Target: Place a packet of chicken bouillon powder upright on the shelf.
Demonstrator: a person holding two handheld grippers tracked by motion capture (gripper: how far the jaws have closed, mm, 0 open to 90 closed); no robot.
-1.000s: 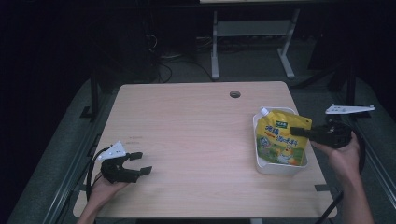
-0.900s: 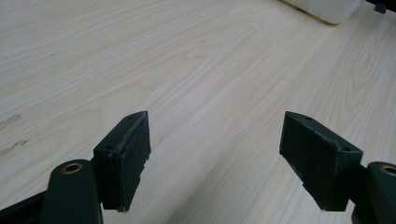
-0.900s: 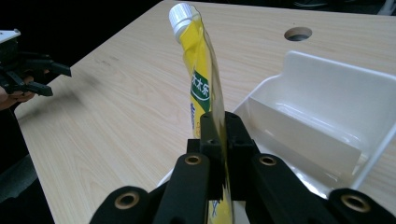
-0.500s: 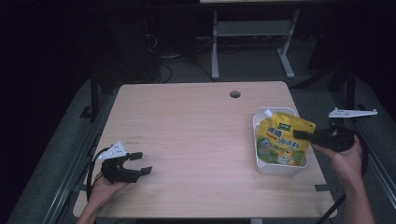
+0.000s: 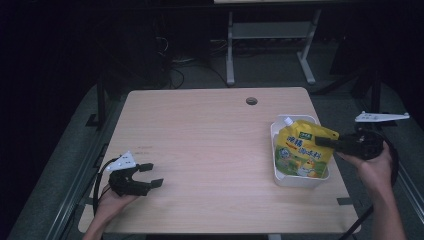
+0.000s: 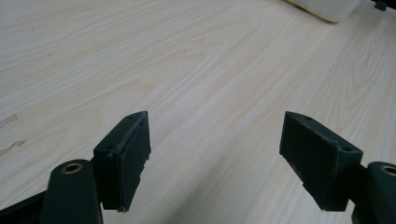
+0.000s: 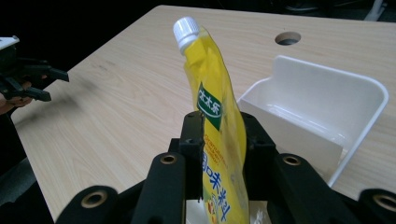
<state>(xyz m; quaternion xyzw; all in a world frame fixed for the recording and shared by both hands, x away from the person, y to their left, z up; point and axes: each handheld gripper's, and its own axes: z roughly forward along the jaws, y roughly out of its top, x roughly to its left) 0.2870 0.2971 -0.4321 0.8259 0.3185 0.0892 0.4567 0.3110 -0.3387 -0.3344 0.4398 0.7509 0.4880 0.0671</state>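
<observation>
Basically, near to far:
Left hand (image 5: 112, 200): comes in at the bottom left of the high view, resting on the near left part of the table (image 5: 210, 150).
Left gripper (image 5: 148, 175): held low at the table's near left area, jaws spread wide, nothing between them. The left gripper view confirms it: two black pads (image 6: 125, 158) well apart over bare wood grain.
Left gripper view extra: a bit of the white tray (image 6: 322, 6) at its top edge, far off.
Right hand (image 5: 369, 167): at the table's right edge, past the tray's right side.
Right gripper (image 5: 327, 143): jaws clamped on the yellow pouch (image 5: 302, 150), gripping near its upper right corner in the high view.
Right gripper view: jaws pressed on both flat faces of the yellow pouch (image 7: 217, 135), seen edge-on and upright, white cap (image 7: 186, 31) on top, green label on the edge facing the camera. The high view instead shows the printed front face and the spout at upper left.
Pouch place: over the white tray (image 5: 295, 177), on the right side of the table; lower end down inside the tray in the high view, whether it touches the bottom cannot be told.
Tray in right gripper view: white tray (image 7: 327, 100) just beside the pouch on the right, inner walls bare.
Far: round cable hole (image 5: 251, 101) near the table's far edge, also seen in the right gripper view (image 7: 287, 38).
Right gripper view extra: the left gripper (image 7: 51, 84) far off at the left edge.
</observation>
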